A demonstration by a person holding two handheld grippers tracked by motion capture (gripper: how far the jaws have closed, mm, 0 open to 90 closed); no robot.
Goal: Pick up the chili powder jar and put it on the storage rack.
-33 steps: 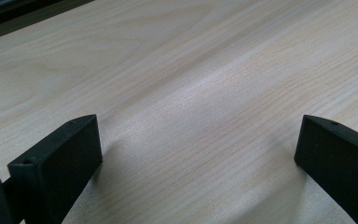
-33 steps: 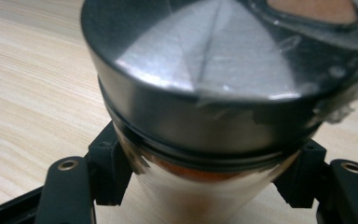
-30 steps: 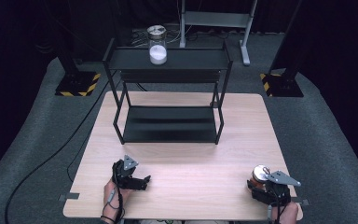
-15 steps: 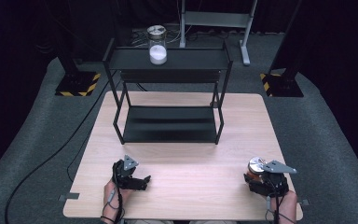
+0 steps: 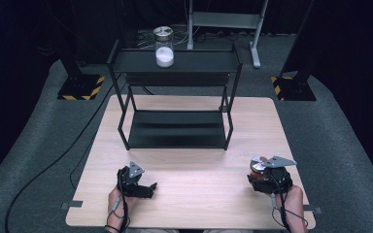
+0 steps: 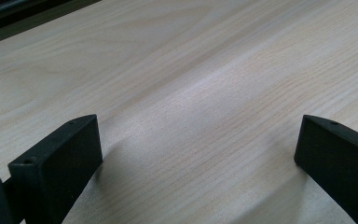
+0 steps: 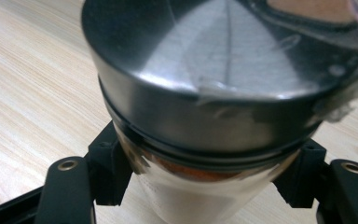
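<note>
My right gripper [image 5: 260,177] is shut on a glass jar [image 5: 258,167] with a brushed metal lid, held above the table's front right corner. In the right gripper view the jar [image 7: 214,116] stands close up with both jaws pressed on its glass body under the lid; an orange-brown filling shows through the glass. My left gripper [image 5: 148,187] rests at the front left of the table, open, with bare wood between its jaws in the left gripper view. A second jar [image 5: 164,46] with white powder stands on the top shelf of the black rack [image 5: 175,63].
The black two-tier rack's lower shelf [image 5: 175,130] sits on the far half of the wooden table [image 5: 194,167]. Cables run over the grey floor at the left. Black stands with yellow-striped bases [image 5: 80,87] flank the table behind.
My right gripper has carried the jar up and a little toward the table's middle. The left gripper has stayed where it was.
</note>
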